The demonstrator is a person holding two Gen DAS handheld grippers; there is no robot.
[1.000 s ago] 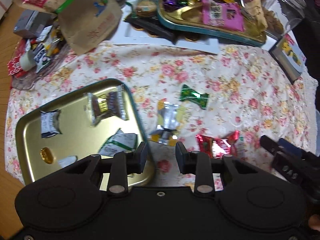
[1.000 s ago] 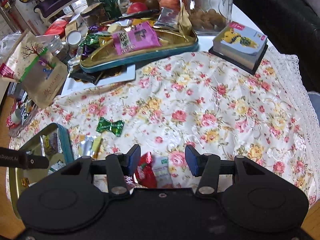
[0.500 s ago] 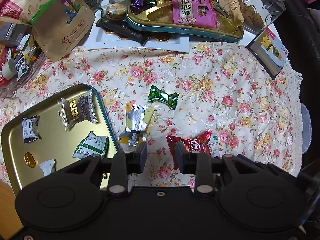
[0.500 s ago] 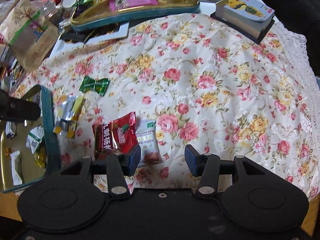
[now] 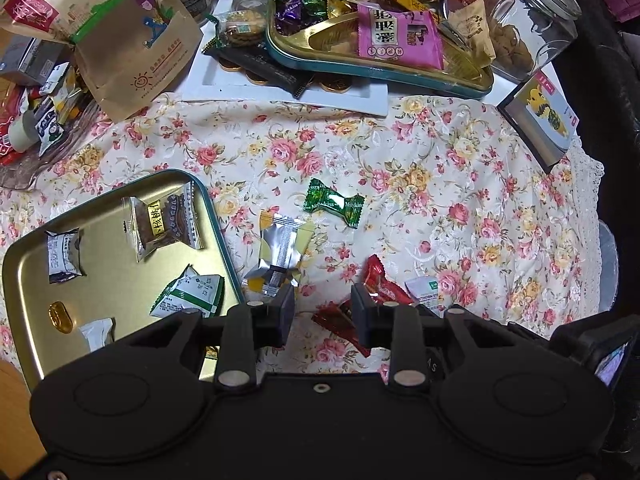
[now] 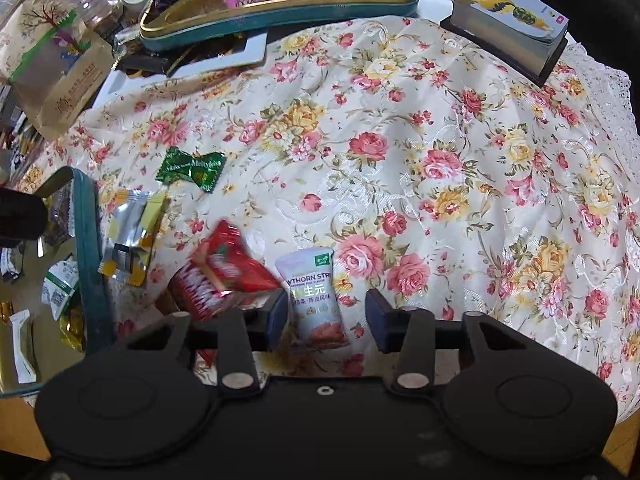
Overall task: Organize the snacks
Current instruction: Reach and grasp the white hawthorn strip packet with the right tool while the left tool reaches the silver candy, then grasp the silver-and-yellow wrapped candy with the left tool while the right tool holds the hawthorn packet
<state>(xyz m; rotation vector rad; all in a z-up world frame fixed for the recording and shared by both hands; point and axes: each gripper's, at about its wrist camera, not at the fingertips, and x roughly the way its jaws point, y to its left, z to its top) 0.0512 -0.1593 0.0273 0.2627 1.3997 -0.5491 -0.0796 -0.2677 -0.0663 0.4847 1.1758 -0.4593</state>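
White hawthorn packet [image 6: 316,296] lies between the right gripper's [image 6: 327,316] parted jaws.

Floral tablecloth [image 5: 420,168], gold tray [image 5: 36,280], green candy [image 5: 334,203], red packet [image 6: 216,276]

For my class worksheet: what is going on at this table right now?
A person with two handheld grippers is sorting snacks into the gold tray, which already holds several. The right gripper, open, hangs over the white hawthorn packet; the left gripper, also open and empty, hovers near the red packet. A green candy and a silver packet lie loose on the floral cloth.
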